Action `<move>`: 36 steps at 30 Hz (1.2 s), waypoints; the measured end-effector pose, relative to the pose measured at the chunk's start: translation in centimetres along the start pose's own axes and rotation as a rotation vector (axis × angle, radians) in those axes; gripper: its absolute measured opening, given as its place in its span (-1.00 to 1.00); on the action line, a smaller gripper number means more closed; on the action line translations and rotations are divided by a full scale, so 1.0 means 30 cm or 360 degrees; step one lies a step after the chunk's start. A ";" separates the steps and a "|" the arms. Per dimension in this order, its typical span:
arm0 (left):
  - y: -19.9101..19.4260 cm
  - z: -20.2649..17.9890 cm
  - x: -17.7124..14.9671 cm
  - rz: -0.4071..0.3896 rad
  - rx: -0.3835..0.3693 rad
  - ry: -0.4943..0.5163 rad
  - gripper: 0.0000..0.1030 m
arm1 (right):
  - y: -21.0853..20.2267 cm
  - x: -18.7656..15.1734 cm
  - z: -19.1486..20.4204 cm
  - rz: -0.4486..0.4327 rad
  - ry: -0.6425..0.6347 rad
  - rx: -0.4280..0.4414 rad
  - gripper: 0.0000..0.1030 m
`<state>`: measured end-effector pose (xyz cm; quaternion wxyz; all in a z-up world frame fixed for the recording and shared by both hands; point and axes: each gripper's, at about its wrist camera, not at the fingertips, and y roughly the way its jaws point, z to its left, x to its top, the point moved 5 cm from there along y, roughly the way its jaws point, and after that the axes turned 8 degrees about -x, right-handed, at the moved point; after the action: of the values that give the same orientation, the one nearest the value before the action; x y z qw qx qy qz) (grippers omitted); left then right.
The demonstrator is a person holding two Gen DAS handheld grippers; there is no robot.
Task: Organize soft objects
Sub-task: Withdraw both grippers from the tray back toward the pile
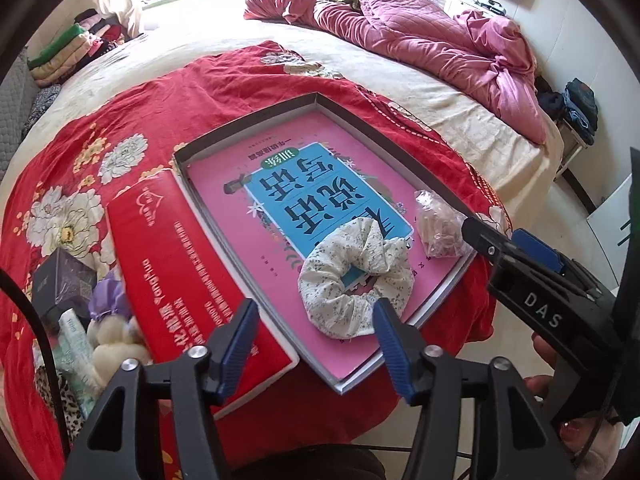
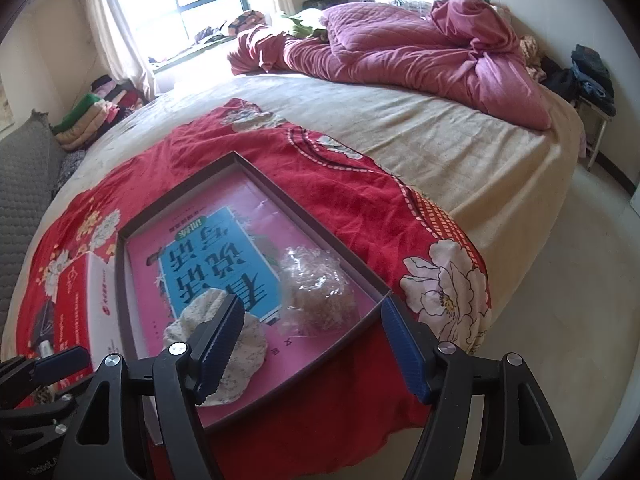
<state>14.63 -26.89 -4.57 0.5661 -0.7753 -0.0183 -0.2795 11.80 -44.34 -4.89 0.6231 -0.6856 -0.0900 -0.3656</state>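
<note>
A white floral scrunchie (image 1: 352, 276) (image 2: 224, 344) lies in a shallow grey-rimmed box (image 1: 248, 128) (image 2: 304, 200), on a pink and blue book cover. A clear bag of tan rubber bands (image 1: 438, 228) (image 2: 316, 292) lies beside it, near the box's right wall. My left gripper (image 1: 316, 316) hangs open just above the scrunchie's near edge, its pads clear of it. My right gripper (image 2: 312, 312) is open above the bag with nothing pressed between its fingers. It also shows at the right of the left wrist view (image 1: 500, 248). The left gripper (image 2: 60, 360) shows low left in the right wrist view.
The box rests on a red flowered cloth (image 1: 120, 120) on a bed. A red lid (image 1: 180, 264) lies left of it. A plush toy (image 1: 112, 328), a dark box (image 1: 64, 280) and other items sit further left. A pink quilt (image 1: 420, 36) lies at the back. The bed's edge drops away on the right.
</note>
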 end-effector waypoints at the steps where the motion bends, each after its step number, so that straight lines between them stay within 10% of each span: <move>1: -0.008 0.002 -0.003 -0.0004 0.0008 0.0006 0.35 | -0.018 0.003 0.005 -0.0015 0.0009 0.0004 0.42; 36: -0.310 0.384 -0.148 -0.0202 0.0135 -0.0329 0.42 | -0.370 0.015 0.344 -0.0240 -0.0198 0.0185 0.42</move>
<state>12.45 -12.04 -0.86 0.5747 -0.7726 -0.1373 -0.2323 9.71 -32.68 4.60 0.6256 -0.6610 -0.2010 -0.3623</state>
